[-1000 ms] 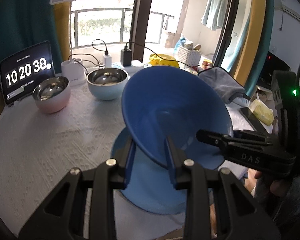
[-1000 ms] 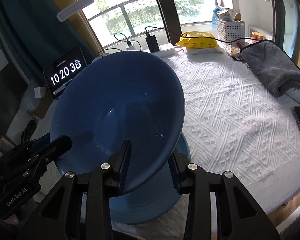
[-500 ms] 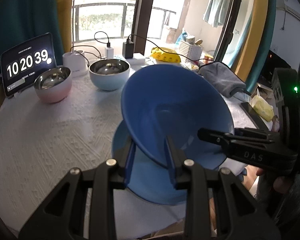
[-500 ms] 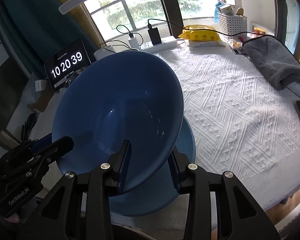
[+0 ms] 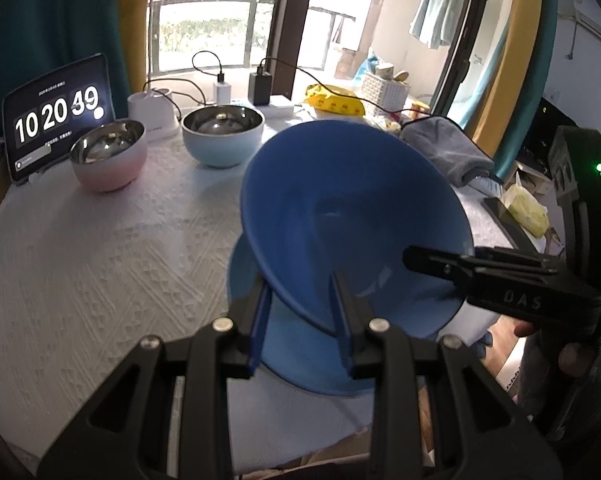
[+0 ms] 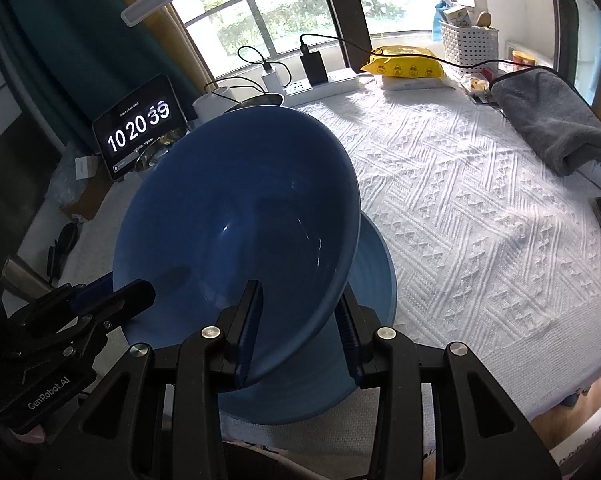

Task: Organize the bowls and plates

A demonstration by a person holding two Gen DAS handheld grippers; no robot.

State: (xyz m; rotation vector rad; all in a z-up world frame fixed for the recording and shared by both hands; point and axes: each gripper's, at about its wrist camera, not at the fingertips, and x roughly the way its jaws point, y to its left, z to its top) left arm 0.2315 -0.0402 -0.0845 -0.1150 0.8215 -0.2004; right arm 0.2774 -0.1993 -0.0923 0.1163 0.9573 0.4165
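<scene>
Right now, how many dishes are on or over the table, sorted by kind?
Deep dark-blue bowls held tilted by both tools: 1
Flat light-blue plates lying under that bowl: 1
Steel-lined bowls with a pink outside: 1
Steel-lined bowls with a pale-blue outside: 1
Total: 4 dishes, 3 bowls and 1 plate.

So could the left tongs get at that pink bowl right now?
Probably not yet: the left tongs are shut on the blue bowl. The cloth toward the pink bowl looks unobstructed.
</scene>
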